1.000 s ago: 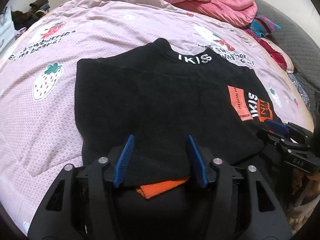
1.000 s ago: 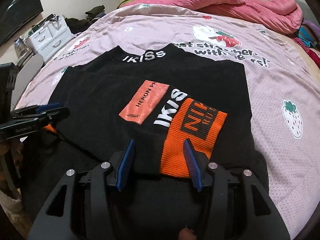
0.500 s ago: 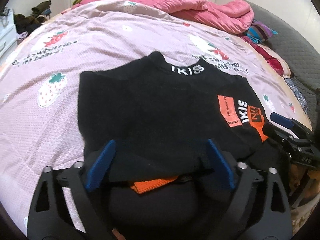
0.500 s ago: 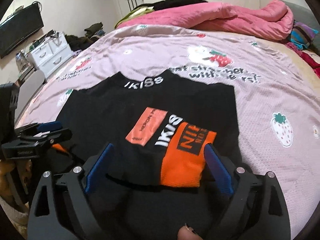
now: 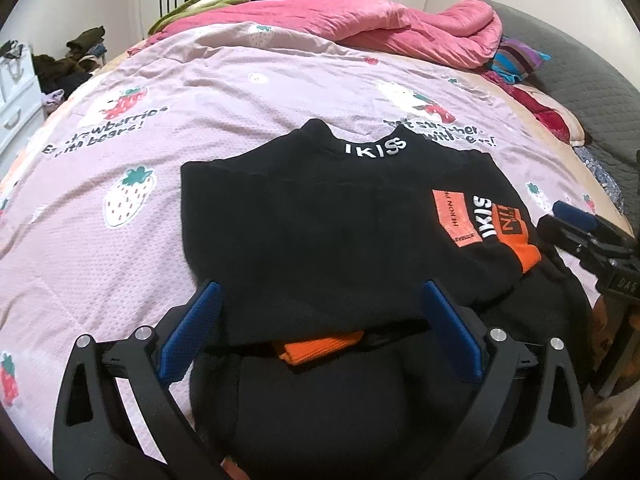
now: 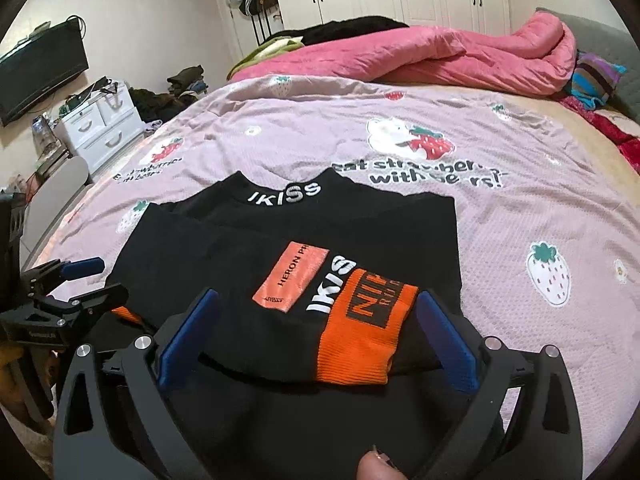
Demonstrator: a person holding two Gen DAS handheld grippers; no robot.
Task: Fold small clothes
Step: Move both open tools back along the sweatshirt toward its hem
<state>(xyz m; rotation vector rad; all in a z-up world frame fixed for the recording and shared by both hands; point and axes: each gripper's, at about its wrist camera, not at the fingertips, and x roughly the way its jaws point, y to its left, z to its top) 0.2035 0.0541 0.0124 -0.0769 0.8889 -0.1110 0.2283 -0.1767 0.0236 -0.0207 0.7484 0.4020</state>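
A black sweater (image 5: 320,220) with a white-lettered collar lies on the bed, both sleeves folded in over its body. Its right sleeve ends in an orange cuff (image 6: 360,344); the other orange cuff (image 5: 320,348) peeks out under the left fold. My left gripper (image 5: 320,292) hovers over the sweater's near left part with its jaws opening wide, and the blue pads press on nothing. My right gripper (image 6: 318,296) is likewise opening above the orange cuff, which lies loose between the pads. Each gripper shows at the edge of the other's view: right gripper (image 5: 560,220), left gripper (image 6: 100,280).
The bed (image 5: 120,260) has a pink strawberry-print cover. A pink duvet (image 5: 400,28) is heaped at the far end, with striped pillows at the far right. White drawers (image 6: 100,128) and a television (image 6: 40,68) stand left of the bed. A fingertip (image 6: 372,468) shows at the bottom.
Both grippers have opened wide and let go of the sleeves, which now lie on the sweater. Both have risen and drawn back a little from the garment.
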